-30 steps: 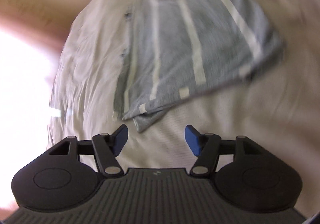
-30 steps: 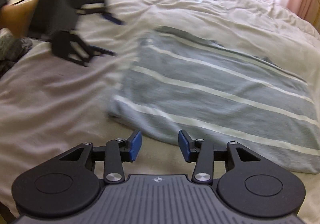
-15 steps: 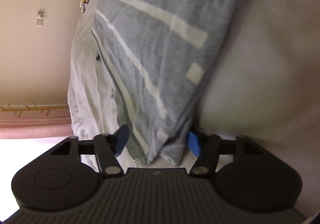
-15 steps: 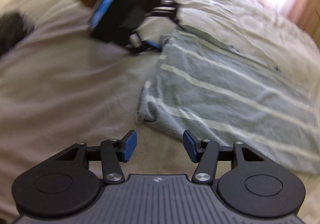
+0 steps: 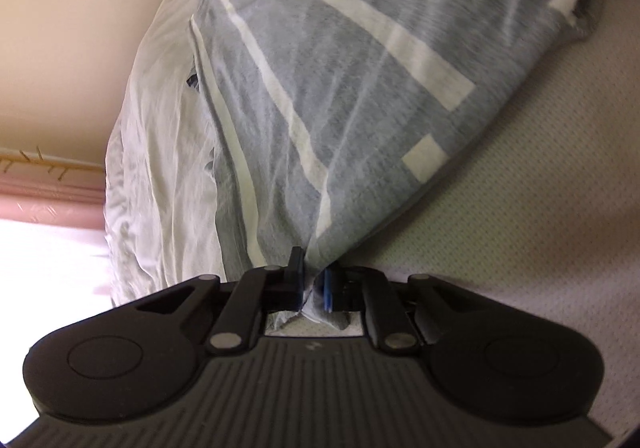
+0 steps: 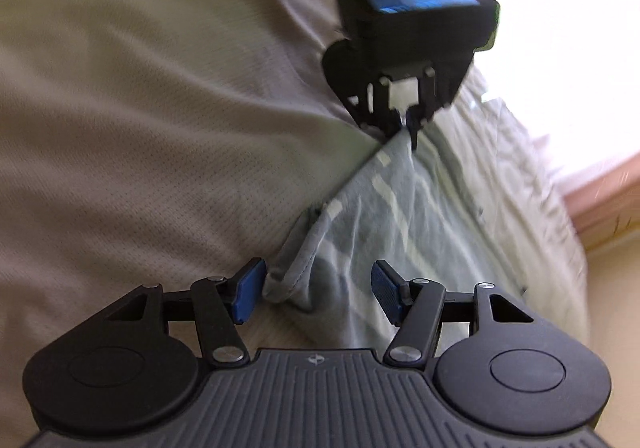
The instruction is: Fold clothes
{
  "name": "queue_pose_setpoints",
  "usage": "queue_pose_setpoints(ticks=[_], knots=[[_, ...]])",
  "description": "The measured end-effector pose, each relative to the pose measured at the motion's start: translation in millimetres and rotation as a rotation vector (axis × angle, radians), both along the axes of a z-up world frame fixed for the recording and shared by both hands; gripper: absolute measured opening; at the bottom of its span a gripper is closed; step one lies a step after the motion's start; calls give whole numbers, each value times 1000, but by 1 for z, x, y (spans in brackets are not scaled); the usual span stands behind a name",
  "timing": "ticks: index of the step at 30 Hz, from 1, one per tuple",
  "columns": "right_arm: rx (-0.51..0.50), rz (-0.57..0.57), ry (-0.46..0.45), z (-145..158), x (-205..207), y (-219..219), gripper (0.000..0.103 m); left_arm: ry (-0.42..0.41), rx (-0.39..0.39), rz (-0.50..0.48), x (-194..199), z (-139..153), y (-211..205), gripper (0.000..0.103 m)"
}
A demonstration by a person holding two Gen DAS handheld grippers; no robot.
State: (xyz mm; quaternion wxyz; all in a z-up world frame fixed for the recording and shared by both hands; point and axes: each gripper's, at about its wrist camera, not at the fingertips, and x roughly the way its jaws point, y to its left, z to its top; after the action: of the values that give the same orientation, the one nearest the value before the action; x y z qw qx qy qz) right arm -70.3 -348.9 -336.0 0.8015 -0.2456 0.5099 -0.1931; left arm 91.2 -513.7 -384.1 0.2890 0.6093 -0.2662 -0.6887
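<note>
The bed [image 6: 140, 96], under a pale textured cover, filled most of both views. On it lay the striped grey garment [image 5: 340, 96], already doubled over, spread flat across the centre and upper right of the left wrist view. In the right wrist view it ran as a long band from the bottom centre of the frame up toward the upper middle. Its long edge, the one the coming fold appeared to turn on, ran along that line between the two tools.

The left hand-held gripper [image 6: 406, 124] sat at the far end of this edge, in the upper middle of the right wrist view. Its jaws had just been closing and were pressed together on a corner of the garment; the cloth was bunched between the pads at the bottom centre of the left wrist view.

The right hand-held gripper [image 6: 318, 296] stood at the near end, at the bottom centre of its own view. Its jaws had been opening during the preceding second and now stood spread. The garment's rolled corner [image 6: 286, 280] lay between them, just beside the pad on the left of the frame and well clear of the other pad. No pinch had been made there.

By this reading, the right tool was the nearer to the free corner, which lay directly ahead of it. Closing on that hem seemed the step still wanting before both corners could be lifted together.
</note>
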Motion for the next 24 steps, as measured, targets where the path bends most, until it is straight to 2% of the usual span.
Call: queue_pose_setpoints(ticks=[3, 5, 6, 8, 10, 14, 17, 18, 20, 21, 24], knots=[[-10, 27, -30, 5, -4, 3, 52, 16, 7, 14, -1, 6, -7, 8], [12, 31, -50, 10, -9, 5, 36, 16, 5, 17, -4, 6, -9, 8], [21, 36, -55, 11, -11, 6, 35, 20, 5, 21, -7, 6, -7, 8], [35, 50, -47, 11, -15, 7, 13, 25, 4, 27, -11, 5, -4, 8], [58, 48, -50, 12, -14, 8, 3, 27, 4, 29, -11, 4, -2, 8], [87, 78, -81, 18, -5, 18, 2, 29, 5, 32, -10, 4, -1, 8], [93, 52, -78, 19, 2, 21, 0, 24, 4, 28, -9, 4, 5, 8], [91, 39, -72, 19, 2, 22, 8, 24, 4, 26, -8, 4, 7, 8], [66, 40, -73, 18, 0, 26, 59, 22, 2, 24, -7, 4, 11, 9], [51, 51, -78, 19, -2, 28, 66, 23, 1, 25, -6, 3, 13, 9], [29, 36, -52, 12, 0, 24, 66, 25, -2, 26, -5, 2, 14, 9]])
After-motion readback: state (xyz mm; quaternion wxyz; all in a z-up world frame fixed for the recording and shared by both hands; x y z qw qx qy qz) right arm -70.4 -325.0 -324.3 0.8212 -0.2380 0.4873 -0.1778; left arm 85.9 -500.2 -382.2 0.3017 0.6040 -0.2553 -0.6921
